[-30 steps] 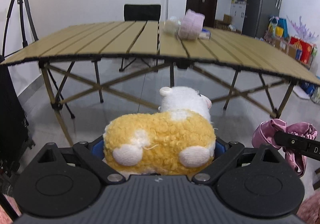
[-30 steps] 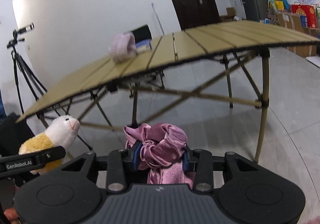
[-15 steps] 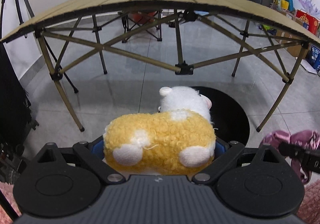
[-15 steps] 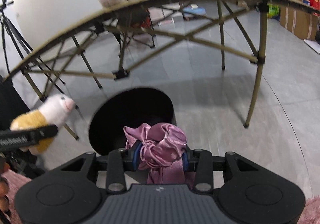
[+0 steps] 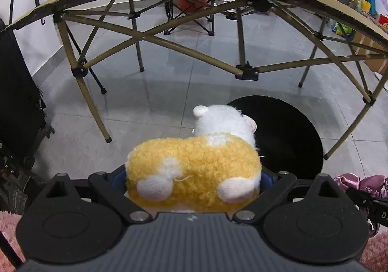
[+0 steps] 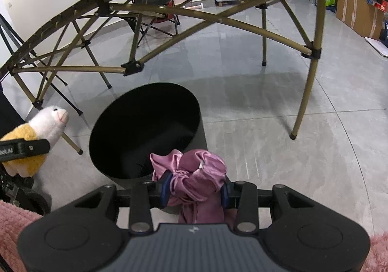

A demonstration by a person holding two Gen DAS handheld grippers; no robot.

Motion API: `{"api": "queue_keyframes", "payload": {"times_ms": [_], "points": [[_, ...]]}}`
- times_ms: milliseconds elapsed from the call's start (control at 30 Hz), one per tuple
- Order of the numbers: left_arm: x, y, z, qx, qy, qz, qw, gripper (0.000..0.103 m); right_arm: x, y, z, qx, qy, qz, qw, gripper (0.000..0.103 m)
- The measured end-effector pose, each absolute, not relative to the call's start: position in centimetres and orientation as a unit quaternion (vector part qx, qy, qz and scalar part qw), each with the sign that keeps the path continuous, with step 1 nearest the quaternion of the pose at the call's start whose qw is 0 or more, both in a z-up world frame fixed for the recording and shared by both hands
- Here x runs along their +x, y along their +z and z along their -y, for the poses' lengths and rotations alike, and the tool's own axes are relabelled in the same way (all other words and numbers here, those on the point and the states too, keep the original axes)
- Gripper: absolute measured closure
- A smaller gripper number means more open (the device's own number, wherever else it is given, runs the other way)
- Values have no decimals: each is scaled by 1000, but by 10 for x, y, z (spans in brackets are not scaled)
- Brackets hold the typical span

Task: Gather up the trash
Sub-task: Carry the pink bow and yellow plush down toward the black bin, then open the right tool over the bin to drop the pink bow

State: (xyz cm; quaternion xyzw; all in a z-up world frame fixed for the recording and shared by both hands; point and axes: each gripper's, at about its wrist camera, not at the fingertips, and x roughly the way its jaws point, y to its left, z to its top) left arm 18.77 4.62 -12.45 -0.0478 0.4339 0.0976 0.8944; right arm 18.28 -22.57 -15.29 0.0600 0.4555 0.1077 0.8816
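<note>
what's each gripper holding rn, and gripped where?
Left gripper: yellow-and-white plush sheep, clamped across its body. Right gripper: bunched pink satin cloth, pinched around its gathered middle. Both sit near the black bin.

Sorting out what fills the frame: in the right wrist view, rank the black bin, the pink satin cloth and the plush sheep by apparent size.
1. black bin
2. pink satin cloth, enlarged by nearness to the camera
3. plush sheep, partly cut off at the frame edge

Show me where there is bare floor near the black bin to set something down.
Bare grey tile lies right of the round black bin, out to the folding table's front leg, and behind the bin under the table. It is crowded left of the bin: a table leg, the yellow-and-white plush sheep and dark equipment.
</note>
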Motion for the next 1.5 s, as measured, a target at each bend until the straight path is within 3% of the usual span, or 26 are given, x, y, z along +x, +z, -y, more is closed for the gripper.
{"api": "queue_keyframes", "payload": {"times_ms": [1500], "points": [[243,-147,-87,-57,154,-445,880,6,282,-170,124,5,142,-499,855,65]]}}
